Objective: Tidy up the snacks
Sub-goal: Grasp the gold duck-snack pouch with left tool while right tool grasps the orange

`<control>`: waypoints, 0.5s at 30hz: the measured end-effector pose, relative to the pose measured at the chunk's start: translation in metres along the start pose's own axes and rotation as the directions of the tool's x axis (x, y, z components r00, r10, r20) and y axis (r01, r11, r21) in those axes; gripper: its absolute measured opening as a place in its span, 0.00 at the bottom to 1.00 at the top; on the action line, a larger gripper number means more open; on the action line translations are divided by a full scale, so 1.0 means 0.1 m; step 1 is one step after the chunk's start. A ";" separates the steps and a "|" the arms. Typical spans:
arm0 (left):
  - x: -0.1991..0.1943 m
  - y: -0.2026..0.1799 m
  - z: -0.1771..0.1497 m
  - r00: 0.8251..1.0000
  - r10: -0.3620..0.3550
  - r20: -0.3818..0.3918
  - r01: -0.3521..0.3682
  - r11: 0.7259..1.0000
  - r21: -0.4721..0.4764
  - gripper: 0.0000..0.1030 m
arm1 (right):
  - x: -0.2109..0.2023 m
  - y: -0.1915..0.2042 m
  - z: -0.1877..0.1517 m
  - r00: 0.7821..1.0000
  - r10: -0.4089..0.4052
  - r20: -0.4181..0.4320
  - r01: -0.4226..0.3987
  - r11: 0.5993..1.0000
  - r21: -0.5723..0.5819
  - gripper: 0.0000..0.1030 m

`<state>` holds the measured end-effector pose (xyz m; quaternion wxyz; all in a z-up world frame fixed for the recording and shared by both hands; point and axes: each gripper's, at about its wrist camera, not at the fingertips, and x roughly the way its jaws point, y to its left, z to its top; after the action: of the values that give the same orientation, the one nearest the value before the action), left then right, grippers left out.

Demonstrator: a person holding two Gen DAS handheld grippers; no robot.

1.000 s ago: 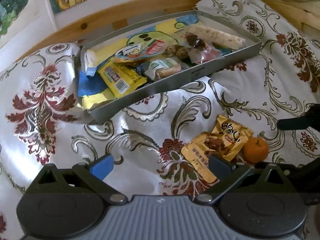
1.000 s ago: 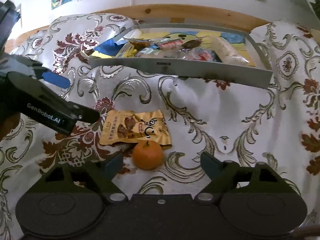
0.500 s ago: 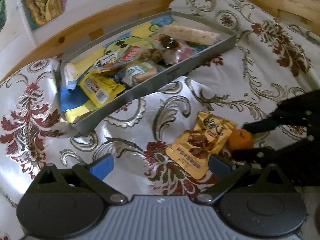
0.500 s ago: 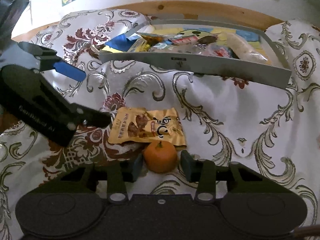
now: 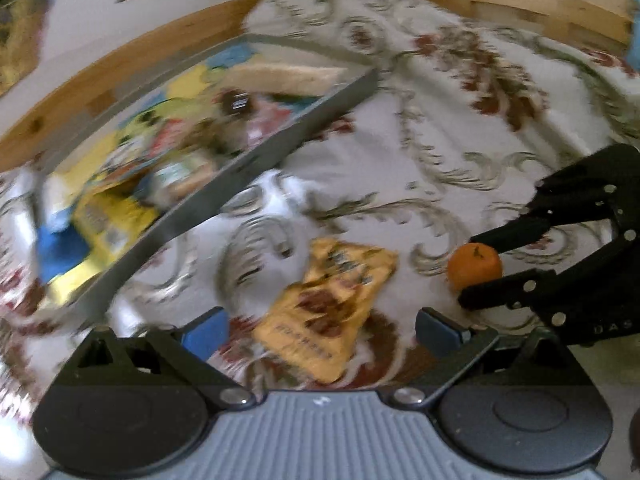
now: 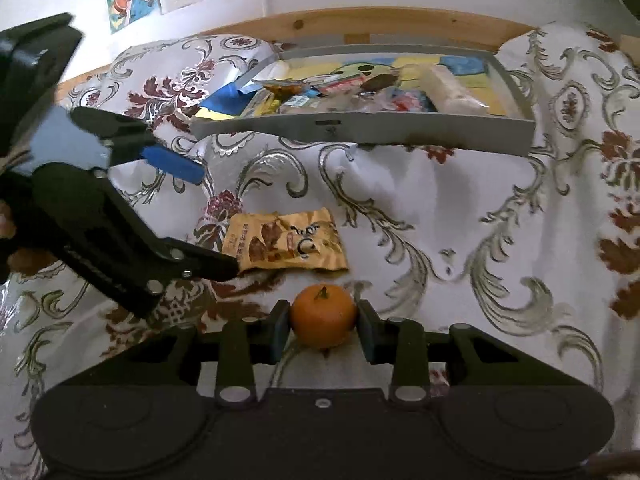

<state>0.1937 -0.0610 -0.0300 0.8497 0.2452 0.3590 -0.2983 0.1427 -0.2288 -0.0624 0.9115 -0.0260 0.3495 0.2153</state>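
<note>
A small orange [image 6: 323, 315] rests on the flowered cloth between the pads of my right gripper [image 6: 322, 322]. The jaws are closing and both pads touch its sides. The left wrist view shows the same grip on the orange [image 5: 476, 264] by the right gripper [image 5: 466, 270]. A golden snack packet [image 6: 286, 242] lies flat just beyond the orange. My left gripper [image 5: 320, 330] is open, its blue pads on either side of the packet [image 5: 332, 304] and apart from it. From the right wrist view the left gripper [image 6: 208, 220] reaches in from the left, one black fingertip [image 6: 224, 266] at the packet's corner.
A grey tray [image 6: 360, 132] with several wrapped snacks stands at the back on the cloth, in front of a wooden rail [image 6: 380, 24]. In the blurred left wrist view the tray [image 5: 240, 176] sits at the upper left. The cloth lies in folds around it.
The right gripper's jaws have come together around the orange. The left gripper rolled and shifted, so the packet now lies between its open pads. Packet and orange stayed in place.
</note>
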 end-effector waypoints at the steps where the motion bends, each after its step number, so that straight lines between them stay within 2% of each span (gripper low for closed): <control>1: 0.03 -0.02 0.02 1.000 -0.014 0.005 0.014 1.000 0.025 0.98 | -0.03 0.00 -0.01 1.000 0.000 0.000 0.000 1.000 -0.007 0.36; 5: 0.15 -0.10 0.10 0.999 -0.054 -0.001 0.054 0.991 0.120 0.95 | -0.10 0.01 -0.05 1.000 -0.009 0.000 0.009 0.999 -0.049 0.36; 9: 0.32 -0.11 0.16 0.995 -0.086 -0.058 0.096 0.978 0.186 0.92 | -0.14 0.00 -0.07 1.000 -0.004 0.000 0.004 0.998 -0.068 0.36; 11: 0.40 -0.08 0.19 0.991 -0.099 -0.089 0.114 0.975 0.189 0.89 | -0.14 -0.01 -0.06 1.000 -0.005 -0.001 0.005 0.998 -0.066 0.36; 15: 0.54 0.02 0.23 0.984 -0.105 -0.146 0.125 0.983 0.135 0.81 | -0.15 -0.03 -0.06 1.000 -0.007 0.002 0.007 0.998 -0.063 0.36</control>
<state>0.2364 -0.0919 -0.0555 0.7843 0.3045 0.4080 -0.3545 0.1301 -0.2380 -0.0580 0.9112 -0.0558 0.3419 0.2229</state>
